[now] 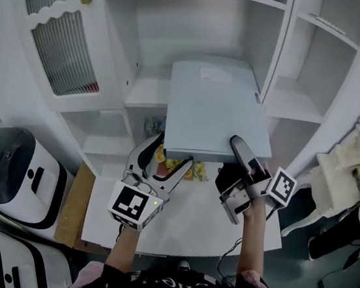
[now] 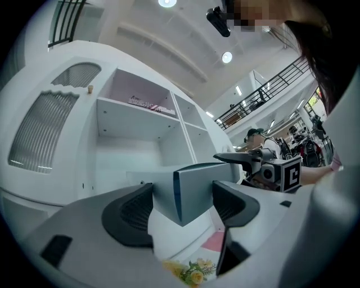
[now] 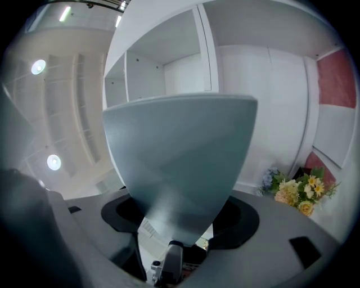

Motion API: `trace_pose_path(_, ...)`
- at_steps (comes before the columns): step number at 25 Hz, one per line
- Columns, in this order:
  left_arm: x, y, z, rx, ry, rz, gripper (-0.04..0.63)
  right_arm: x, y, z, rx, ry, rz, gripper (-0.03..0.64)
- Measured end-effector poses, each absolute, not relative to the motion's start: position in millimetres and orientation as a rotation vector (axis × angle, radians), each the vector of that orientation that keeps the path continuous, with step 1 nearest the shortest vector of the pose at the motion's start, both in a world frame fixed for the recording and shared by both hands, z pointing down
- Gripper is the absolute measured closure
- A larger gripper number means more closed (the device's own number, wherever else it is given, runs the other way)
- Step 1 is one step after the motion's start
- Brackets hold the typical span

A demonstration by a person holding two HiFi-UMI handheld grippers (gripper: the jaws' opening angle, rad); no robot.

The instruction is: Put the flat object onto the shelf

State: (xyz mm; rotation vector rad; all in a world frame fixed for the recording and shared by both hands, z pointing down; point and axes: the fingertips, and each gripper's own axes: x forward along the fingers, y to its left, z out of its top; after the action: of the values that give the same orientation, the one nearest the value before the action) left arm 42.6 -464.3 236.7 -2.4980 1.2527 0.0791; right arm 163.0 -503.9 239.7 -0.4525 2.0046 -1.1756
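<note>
1. Grasp. My left hand-held gripper (image 1: 163, 162) is clamped on the near left corner of the flat object (image 1: 214, 111). In the left gripper view the grey corner (image 2: 194, 188) sits squeezed between both pads. My right hand-held gripper (image 1: 240, 158) is closed on the near edge towards the right corner, with one jaw lying on top of the panel.

2. Governing relation. The flat object lies straight ahead of both hand-held grippers. Its long axis runs away from me into the middle compartment of the white shelf (image 1: 145, 95). Neither hand is nearer, as both hold the same near edge.

3. Position. The far end is inside the compartment, above the shelf board. I cannot tell whether it rests on the board. The near end overhangs the table (image 1: 183, 223) and the flowers (image 1: 196, 170) below it.

4. Edges. The right edge passes close to the upright divider (image 1: 274, 60). On the left, bare board shows beside the panel.

5. Open room. The compartment is open behind the panel and the board above it stands well clear. I judge a straight forward push with a slight lowering to be what remains, with the divider as the main thing to snag on.
</note>
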Motion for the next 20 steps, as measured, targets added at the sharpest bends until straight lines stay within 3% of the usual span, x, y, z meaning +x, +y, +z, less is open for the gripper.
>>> trace_pose_path(20, 46, -514, 235, -2.62, 1.245, 0.135, 0.23, 164, -541, 231, -0.375, 2.053, -1.128, 0.305)
